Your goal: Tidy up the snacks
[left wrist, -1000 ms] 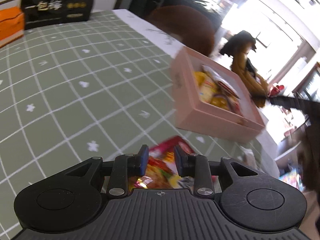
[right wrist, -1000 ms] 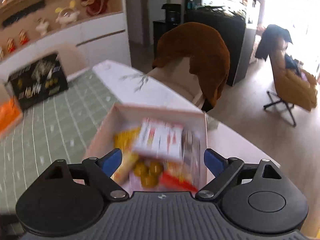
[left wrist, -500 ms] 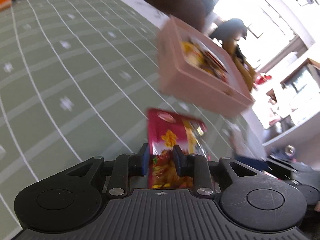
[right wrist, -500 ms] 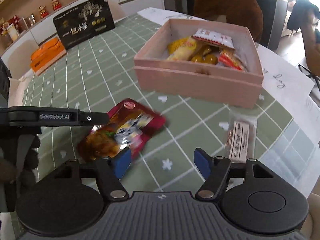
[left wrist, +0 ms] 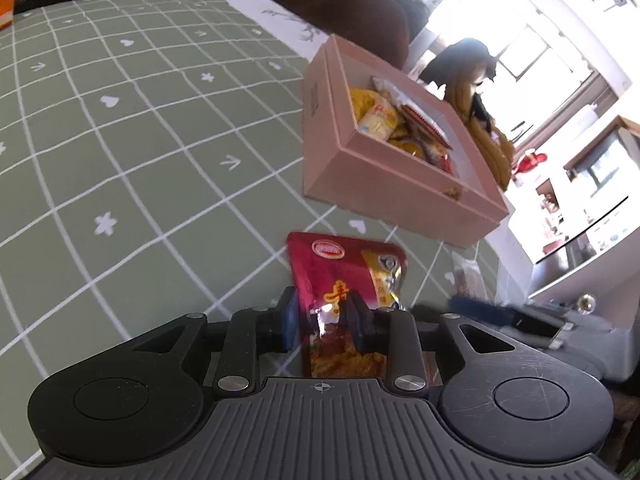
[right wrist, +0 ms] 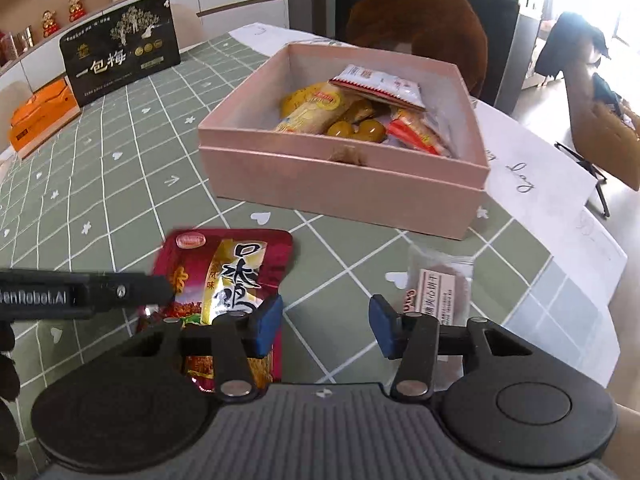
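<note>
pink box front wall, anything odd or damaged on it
Yes. A small brown fuzzy tuft sits at the seam on the front wall of the pink box, near the middle. It could be a scuff or a pull tab; I cannot tell which.

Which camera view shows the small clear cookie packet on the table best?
The right wrist view: the cookie packet lies flat on the tablecloth before the pink box, with its label visible. The left wrist view shows it only small and blurred at the table's edge.
</note>
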`<act>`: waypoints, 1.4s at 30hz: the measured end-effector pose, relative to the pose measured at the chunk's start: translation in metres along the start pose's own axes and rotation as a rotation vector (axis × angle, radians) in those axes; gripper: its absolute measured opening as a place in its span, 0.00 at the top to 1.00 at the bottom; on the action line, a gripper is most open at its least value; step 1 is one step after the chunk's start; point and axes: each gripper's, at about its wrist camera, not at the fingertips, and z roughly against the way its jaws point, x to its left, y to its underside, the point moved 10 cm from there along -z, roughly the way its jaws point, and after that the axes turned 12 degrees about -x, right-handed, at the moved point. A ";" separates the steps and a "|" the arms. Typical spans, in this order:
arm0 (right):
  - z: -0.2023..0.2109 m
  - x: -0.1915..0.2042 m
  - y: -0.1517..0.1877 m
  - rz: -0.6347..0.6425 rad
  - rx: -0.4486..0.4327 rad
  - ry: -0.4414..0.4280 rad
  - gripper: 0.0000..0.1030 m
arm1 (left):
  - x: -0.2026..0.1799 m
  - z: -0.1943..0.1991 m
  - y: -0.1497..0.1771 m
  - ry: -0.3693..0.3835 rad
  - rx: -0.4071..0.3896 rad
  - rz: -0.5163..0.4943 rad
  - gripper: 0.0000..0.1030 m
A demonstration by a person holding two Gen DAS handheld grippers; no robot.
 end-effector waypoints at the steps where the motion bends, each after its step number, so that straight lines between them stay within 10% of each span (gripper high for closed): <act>1: -0.002 0.001 0.004 0.017 0.012 0.001 0.59 | -0.001 -0.002 -0.001 0.010 0.000 0.005 0.69; 4: 0.001 0.001 0.005 0.019 -0.004 -0.003 0.60 | -0.007 -0.003 -0.001 0.048 0.024 0.033 0.58; 32: 0.030 -0.006 0.030 0.015 -0.025 0.008 0.63 | -0.015 0.001 0.008 0.020 0.049 -0.005 0.60; 42: 0.031 -0.007 0.031 -0.004 -0.043 -0.020 0.64 | -0.041 0.025 -0.012 0.207 0.007 0.087 0.56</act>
